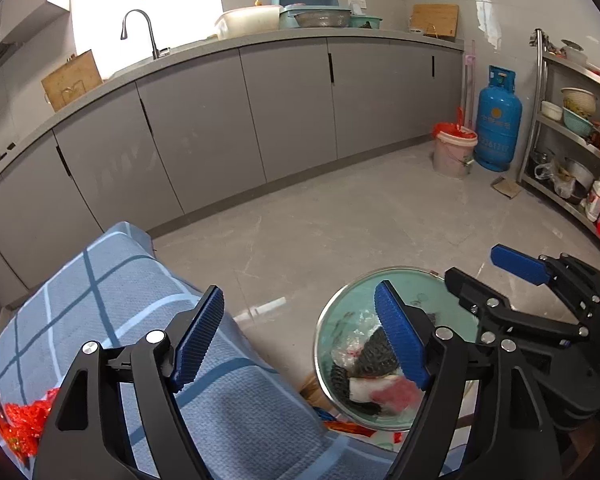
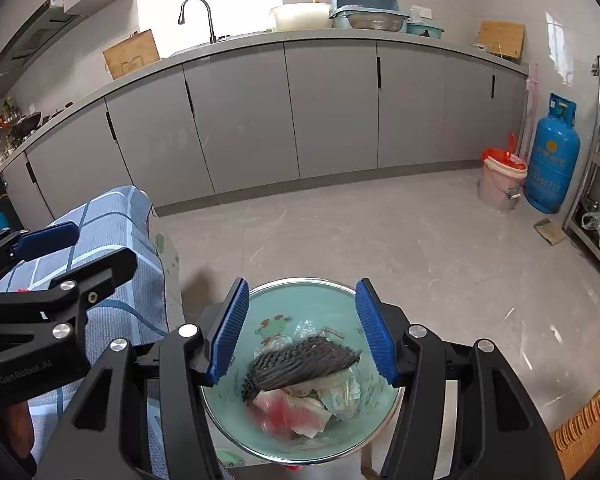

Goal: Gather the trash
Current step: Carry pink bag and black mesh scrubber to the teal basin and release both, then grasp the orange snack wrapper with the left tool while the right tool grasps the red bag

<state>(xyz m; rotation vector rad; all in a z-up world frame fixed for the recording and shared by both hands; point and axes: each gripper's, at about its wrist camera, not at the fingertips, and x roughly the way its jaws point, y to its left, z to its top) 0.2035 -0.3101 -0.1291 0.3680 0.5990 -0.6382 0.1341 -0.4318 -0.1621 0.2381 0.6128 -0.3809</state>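
Observation:
A round teal bin (image 2: 291, 304) with a metal rim stands on the floor below my right gripper (image 2: 300, 328), which is open and empty above it. Inside lie a dark woven mesh piece (image 2: 300, 362), crumpled clear plastic (image 2: 340, 392) and a blurred red-and-white scrap (image 2: 283, 412). The bin also shows in the left wrist view (image 1: 340, 320). My left gripper (image 1: 300, 340) is open and empty, between the bin and a table with a blue checked cloth (image 1: 139, 288). A red crinkled wrapper (image 1: 15, 424) lies on the cloth at the lower left.
Grey kitchen cabinets (image 2: 332, 112) run along the back under a counter with a sink tap (image 2: 197, 14). A pink bucket with a red bag (image 2: 500, 180) and a blue gas cylinder (image 2: 552, 160) stand at right. A metal shelf rack (image 1: 572, 140) lines the right wall.

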